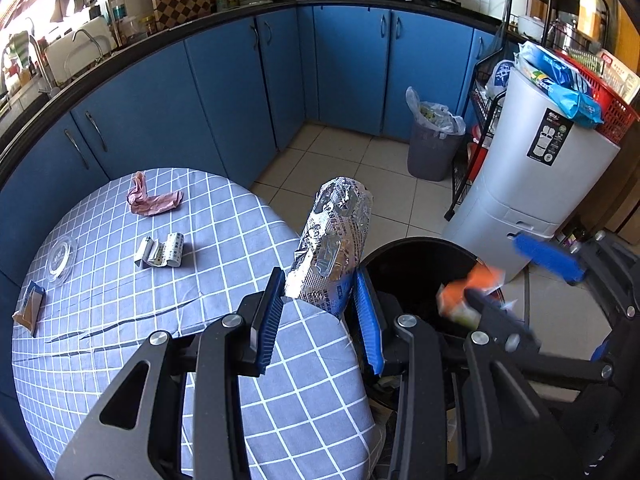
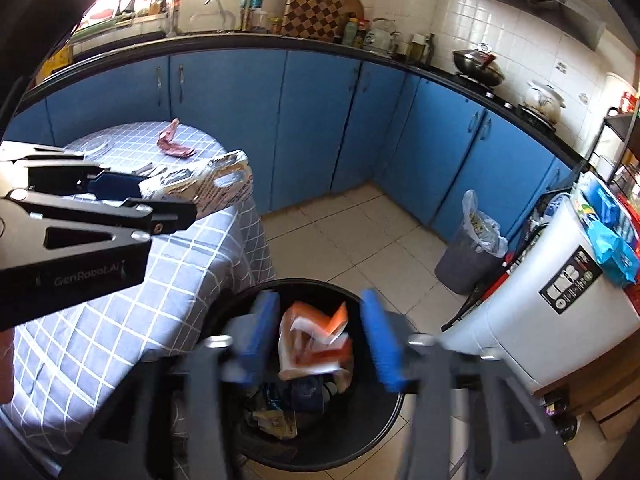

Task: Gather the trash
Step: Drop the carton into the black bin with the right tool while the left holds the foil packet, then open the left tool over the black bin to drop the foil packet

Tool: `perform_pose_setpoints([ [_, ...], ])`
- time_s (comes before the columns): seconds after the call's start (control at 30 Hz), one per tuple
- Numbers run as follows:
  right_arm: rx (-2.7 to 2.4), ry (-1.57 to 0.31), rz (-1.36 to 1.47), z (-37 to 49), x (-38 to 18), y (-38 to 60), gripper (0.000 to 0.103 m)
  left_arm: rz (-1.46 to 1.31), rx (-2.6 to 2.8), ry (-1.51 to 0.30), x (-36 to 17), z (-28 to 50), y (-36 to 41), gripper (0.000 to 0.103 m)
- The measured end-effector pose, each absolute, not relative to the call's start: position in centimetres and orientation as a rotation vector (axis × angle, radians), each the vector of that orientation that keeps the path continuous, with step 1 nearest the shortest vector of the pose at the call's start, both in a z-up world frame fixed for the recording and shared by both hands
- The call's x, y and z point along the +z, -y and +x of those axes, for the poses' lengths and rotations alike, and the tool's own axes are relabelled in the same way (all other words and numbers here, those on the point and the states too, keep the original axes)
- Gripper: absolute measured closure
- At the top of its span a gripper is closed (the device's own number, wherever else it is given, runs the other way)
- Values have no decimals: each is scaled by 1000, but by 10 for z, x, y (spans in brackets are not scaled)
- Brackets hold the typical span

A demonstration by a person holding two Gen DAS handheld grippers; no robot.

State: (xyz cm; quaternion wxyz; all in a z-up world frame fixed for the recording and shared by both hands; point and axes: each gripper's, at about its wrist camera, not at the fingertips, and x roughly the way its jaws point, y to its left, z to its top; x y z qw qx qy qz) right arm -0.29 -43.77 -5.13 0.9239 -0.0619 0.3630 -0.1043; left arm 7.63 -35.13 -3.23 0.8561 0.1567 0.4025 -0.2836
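Left tool (image 1: 318, 304) clamped on light, crinkly foil blister pack (image 1: 334, 236) near bin (image 1: 420, 248); right tool (image 2: 320, 334) open above orange wrapper (image 2: 316, 340) dropping binward; best gripped low, gently.

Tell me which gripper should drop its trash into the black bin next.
Probably the left gripper: it's shut on the foil blister pack beside the black bin. The right gripper is open over the bin, the orange wrapper loose between its fingers.
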Motion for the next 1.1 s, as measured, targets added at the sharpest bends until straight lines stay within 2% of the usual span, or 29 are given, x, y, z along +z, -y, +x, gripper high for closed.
perform_pose_setpoints([
  [0.03,-222,-734,-136,-5,-49,437,26,328,-598,-843,-31,75,351,65],
  [0.23,-269,-714,-188,-13,-40,435,19,320,-616,-821,-20,70,355,64],
  [1.0,-326,-723,-113,-36,-43,466,19,369,-680,-773,-8,47,391,61],
  [1.1,-327,-723,-108,-36,-43,467,19,368,-682,-764,-7,45,393,54],
])
